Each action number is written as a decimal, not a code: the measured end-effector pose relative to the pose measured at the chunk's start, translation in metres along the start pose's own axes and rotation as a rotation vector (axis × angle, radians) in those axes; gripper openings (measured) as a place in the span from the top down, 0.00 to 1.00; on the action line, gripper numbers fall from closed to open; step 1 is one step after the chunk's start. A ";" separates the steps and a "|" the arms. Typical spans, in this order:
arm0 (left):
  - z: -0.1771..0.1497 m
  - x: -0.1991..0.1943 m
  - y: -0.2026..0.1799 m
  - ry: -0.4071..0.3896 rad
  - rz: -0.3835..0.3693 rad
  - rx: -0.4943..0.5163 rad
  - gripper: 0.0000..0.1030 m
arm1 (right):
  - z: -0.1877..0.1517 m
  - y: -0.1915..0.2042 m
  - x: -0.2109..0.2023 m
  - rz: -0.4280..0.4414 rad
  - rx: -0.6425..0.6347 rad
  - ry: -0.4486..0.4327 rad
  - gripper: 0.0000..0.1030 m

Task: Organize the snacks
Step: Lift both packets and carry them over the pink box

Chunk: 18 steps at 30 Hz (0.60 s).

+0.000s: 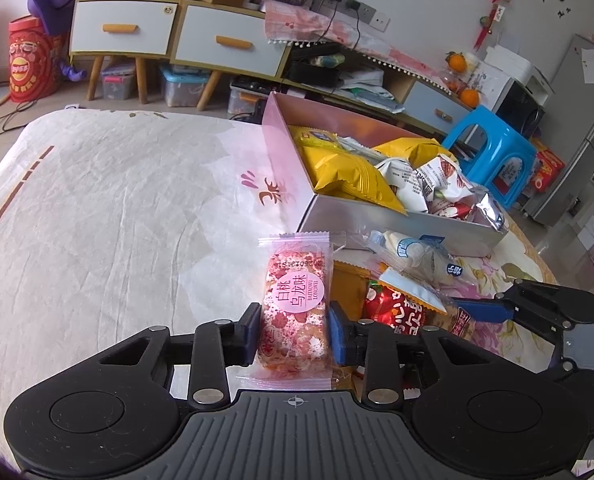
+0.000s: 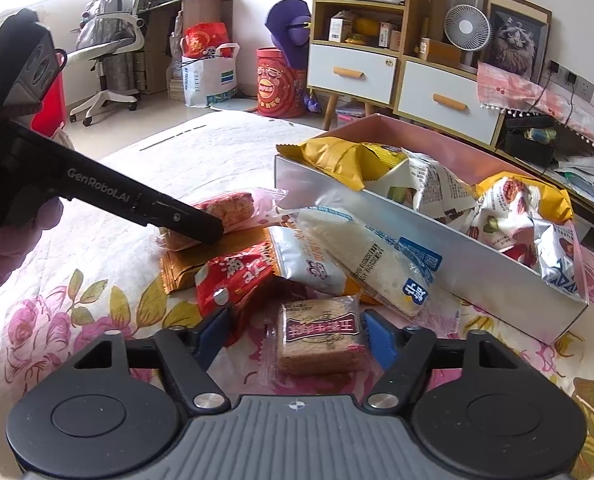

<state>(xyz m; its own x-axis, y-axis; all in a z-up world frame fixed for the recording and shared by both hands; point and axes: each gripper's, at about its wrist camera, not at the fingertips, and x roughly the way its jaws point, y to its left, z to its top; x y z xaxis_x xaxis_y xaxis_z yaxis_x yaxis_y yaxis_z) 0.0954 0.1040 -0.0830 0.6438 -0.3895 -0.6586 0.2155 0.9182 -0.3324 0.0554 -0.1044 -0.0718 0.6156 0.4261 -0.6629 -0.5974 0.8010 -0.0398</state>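
The left hand-held gripper (image 1: 295, 330) has its blue pads clamped on both sides of a pink snack bar (image 1: 297, 304), which sits at the edge of a loose pile on the bed (image 1: 97, 200). The right hand-held gripper (image 2: 297, 334) straddles a brown biscuit pack (image 2: 317, 336), its pads beside the wrapper but not pressing it. Crowding close by are a red packet (image 2: 237, 272), an orange packet (image 2: 185, 268) and a white rice-cake bag (image 2: 377, 264). Just beyond stands an open box (image 2: 437, 264), heaped with yellow and white bags.
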 end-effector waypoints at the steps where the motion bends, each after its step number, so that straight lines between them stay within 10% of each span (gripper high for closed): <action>1: 0.000 0.000 0.000 0.000 0.002 0.000 0.71 | 0.000 0.001 -0.001 0.001 -0.005 0.000 0.47; 18: 0.003 -0.011 -0.005 0.017 0.030 -0.022 0.71 | 0.007 0.000 -0.005 -0.007 -0.007 0.012 0.68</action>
<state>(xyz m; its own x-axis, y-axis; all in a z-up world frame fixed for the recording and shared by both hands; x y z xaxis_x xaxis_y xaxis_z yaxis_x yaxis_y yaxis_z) 0.0901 0.1042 -0.0722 0.6367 -0.3635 -0.6801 0.1803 0.9277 -0.3270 0.0555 -0.1033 -0.0635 0.6133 0.4157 -0.6715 -0.5970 0.8007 -0.0496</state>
